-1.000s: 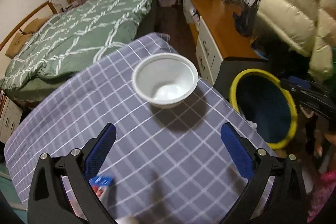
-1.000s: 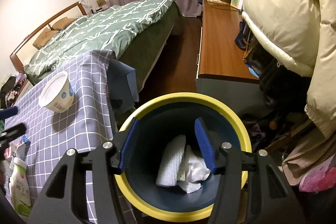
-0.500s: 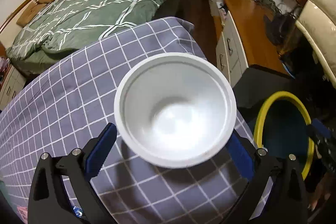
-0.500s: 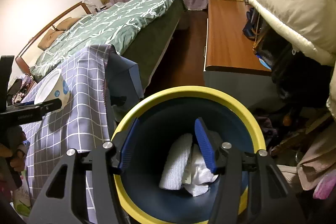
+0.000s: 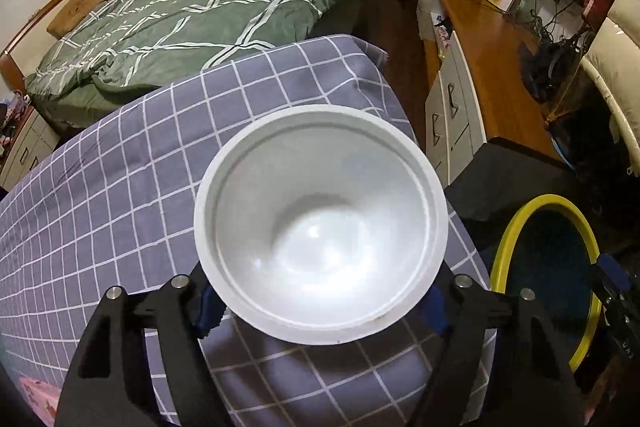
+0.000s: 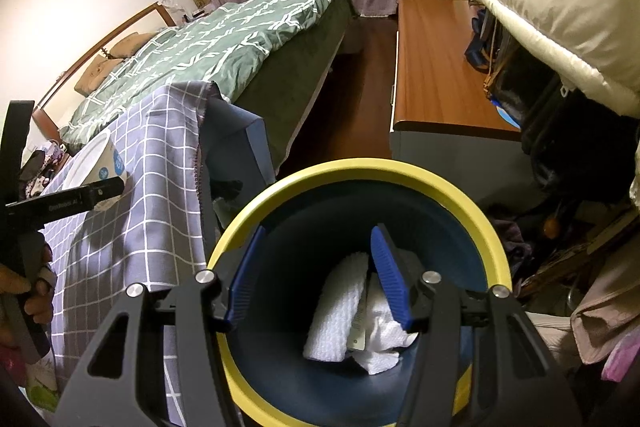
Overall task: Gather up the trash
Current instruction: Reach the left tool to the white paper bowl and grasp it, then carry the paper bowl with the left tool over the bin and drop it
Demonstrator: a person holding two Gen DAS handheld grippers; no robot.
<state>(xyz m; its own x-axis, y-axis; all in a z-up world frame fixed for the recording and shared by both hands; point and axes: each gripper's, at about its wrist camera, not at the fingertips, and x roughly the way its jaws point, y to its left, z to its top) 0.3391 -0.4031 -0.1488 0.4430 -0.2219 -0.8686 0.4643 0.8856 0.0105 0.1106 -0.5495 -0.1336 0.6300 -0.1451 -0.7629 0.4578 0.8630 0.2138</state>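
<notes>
Left wrist view
Bowl: I see the white bowl sitting on the checked cloth, mouth up, right between my two blue pads.
Left gripper: my left gripper sits low around the near side of the bowl.
Left jaws: they have just been closing in on the bowl, and it is between them. The pads look tight on its sides, under the rim. I think I am pinching it.
Bin from here: the yellow-rimmed bin is off to the right of the bowl and lower than the table top.
Shape: the bowl is round, so it has no long side to line up.

Right wrist view
Right gripper: my right gripper hangs over the open mouth of the bin.
Right jaws: partly spread, with nothing held between them.
In the bin: white crumpled paper lies at the bottom.
Bowl from here: it is far to the left, up on the table, with the left gripper's finger across it.

What matters
Nearer hand: my left hand has the bowl; my right is well apart from it.
Way to go: I think the bowl must lift, go sideways to the bin, and drop in. My right gripper may be in the way.
</notes>
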